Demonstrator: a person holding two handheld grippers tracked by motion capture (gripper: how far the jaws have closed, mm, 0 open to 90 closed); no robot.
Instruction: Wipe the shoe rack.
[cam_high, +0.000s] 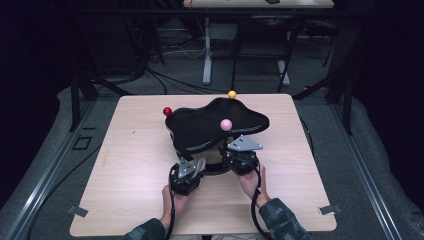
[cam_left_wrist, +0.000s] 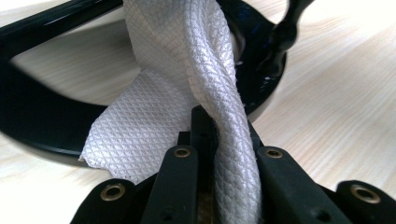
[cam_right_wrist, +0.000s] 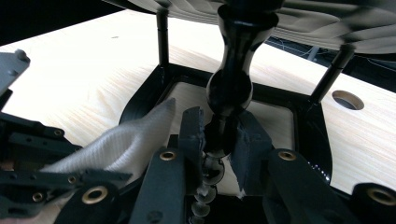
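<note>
Wood table (cam_high: 130, 165): left gripper (cam_left_wrist: 219, 135) clamps cloth (cam_left_wrist: 187, 70), right gripper (cam_right_wrist: 219, 135) clamps stand's post (cam_right_wrist: 232, 88); hard wiping could tip the stand.

The high view looks forward and down from above the person's side, taking in the whole pale wooden tabletop (cam_high: 135, 150). Both gripper views sit low and very close — each facing the glossy black wavy-topped stand (cam_high: 215, 125), their shared ground.

One stand (cam_high: 200, 127) – three balls (cam_high: 226, 124) – one cloth (cam_left_wrist: 187, 70).
</note>
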